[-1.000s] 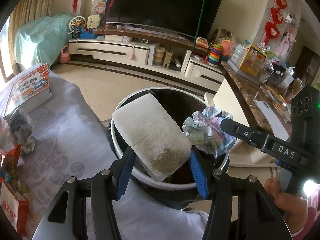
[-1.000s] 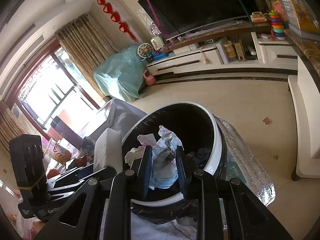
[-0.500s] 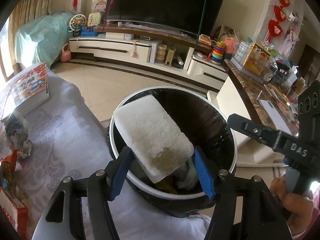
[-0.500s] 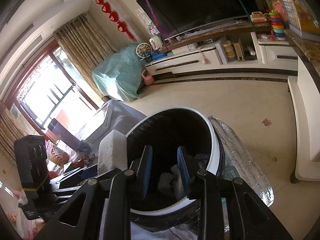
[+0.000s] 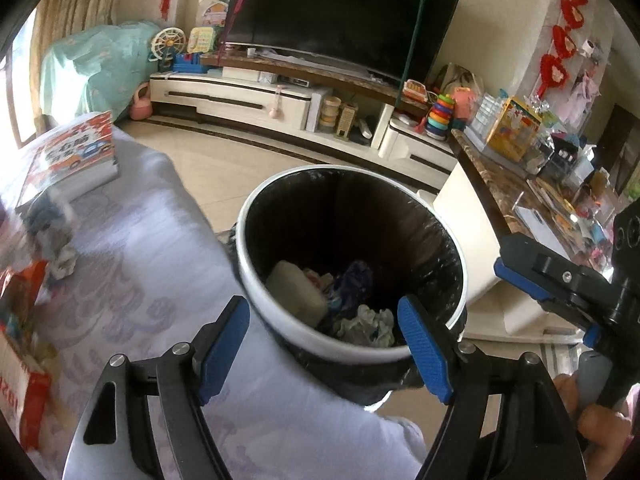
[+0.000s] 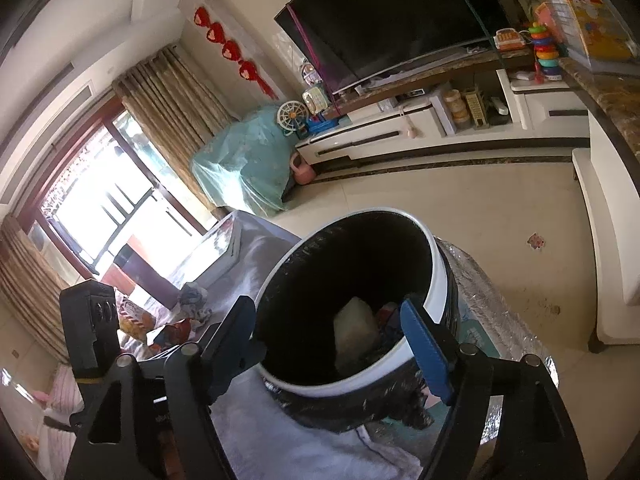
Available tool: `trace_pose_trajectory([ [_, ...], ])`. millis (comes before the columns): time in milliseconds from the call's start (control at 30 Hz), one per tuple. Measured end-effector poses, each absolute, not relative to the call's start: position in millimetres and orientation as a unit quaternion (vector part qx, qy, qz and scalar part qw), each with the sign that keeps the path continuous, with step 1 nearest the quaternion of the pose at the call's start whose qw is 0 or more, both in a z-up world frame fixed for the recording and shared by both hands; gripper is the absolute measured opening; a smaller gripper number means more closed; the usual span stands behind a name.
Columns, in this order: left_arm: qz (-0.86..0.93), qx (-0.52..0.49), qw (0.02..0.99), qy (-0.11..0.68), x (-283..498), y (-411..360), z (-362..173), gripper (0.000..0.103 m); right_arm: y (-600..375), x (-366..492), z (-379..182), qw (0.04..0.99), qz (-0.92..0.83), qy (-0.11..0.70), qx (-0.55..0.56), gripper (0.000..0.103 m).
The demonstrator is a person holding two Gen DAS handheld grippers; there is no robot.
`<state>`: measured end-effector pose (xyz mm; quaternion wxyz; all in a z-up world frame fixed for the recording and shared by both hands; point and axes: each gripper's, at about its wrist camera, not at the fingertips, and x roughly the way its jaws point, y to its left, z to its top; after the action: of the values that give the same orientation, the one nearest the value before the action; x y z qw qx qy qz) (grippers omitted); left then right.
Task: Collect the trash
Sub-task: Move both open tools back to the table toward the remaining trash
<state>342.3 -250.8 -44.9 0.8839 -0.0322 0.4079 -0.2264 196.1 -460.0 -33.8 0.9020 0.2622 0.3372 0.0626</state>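
I have both grippers hovering over the bin (image 5: 280,344), which stands just off the edge of the cloth-covered bench (image 5: 132,272). The left gripper (image 5: 324,344) has just been opening and now stands wide with nothing between its pads; the foam block (image 5: 294,294) lies down inside the bin, against the near-left wall, its long axis running from that wall toward the bin's middle. The right gripper (image 6: 332,344) has just been opening too, wide and empty, with crumpled paper (image 5: 364,326) resting on the bin's floor beside the block.

What the next move turns on, as I judge it: the remaining trash sits on the bench, well to the left of the bin. A grey paper wad (image 5: 56,240) lies beside the picture book (image 5: 72,160), and red wrappers (image 5: 24,292) lie nearer me along the bench's left side. The left gripper is the closer one. The wad has no clear long axis; the wrappers are too blurred to tell.
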Motion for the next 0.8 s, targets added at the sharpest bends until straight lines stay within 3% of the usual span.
trace_pose_trajectory([
  [267, -0.198, -0.058, 0.893, 0.401, 297, -210, -50, 0.076, -438, 182, -37, 0.901, 0.078, 0.342, 0.255, 0.088],
  [800, -0.124, -0.098, 0.904, 0.397, 209, -122, -49, 0.076, -363, 169, -49, 0.892, 0.134, 0.368, 0.226, 0.093],
])
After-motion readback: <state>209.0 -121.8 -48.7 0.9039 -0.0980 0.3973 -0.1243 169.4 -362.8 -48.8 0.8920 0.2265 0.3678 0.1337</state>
